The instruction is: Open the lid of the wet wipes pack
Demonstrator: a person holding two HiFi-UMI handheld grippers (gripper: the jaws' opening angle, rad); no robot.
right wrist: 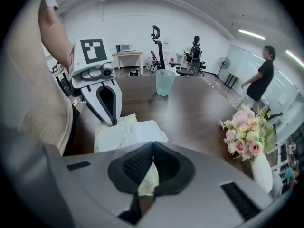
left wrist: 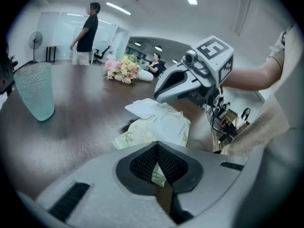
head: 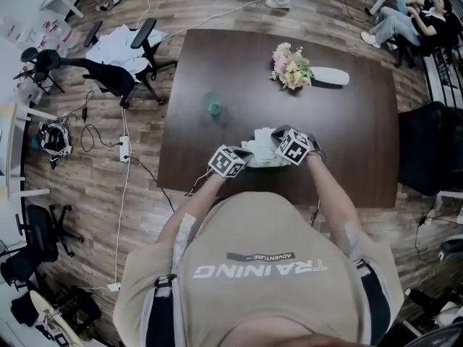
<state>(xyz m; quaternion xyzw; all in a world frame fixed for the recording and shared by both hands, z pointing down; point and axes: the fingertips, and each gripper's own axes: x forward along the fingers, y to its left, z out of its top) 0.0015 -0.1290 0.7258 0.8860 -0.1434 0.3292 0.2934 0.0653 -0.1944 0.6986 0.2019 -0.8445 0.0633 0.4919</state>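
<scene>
The wet wipes pack [head: 262, 152], pale green with a white lid flap [right wrist: 142, 129], lies near the front edge of the dark table [head: 347, 136]. My left gripper [head: 244, 159] pinches the pack's left end; in the left gripper view its jaws [left wrist: 157, 163] are shut with the pack's edge [left wrist: 159, 175] between the pads. My right gripper [head: 279, 150] comes in from the right. Its jaws [right wrist: 152, 167] are shut on a pale green strip of the pack. In the left gripper view the white flap [left wrist: 147, 107] lies crumpled just under the right gripper's tip.
A teal ribbed cup [head: 215, 108] stands on the table beyond the pack, and a flower bouquet [head: 291, 67] lies at the far right. Office chairs [head: 108, 74] and cables surround the table. A person [left wrist: 86, 34] stands beyond the table's far end.
</scene>
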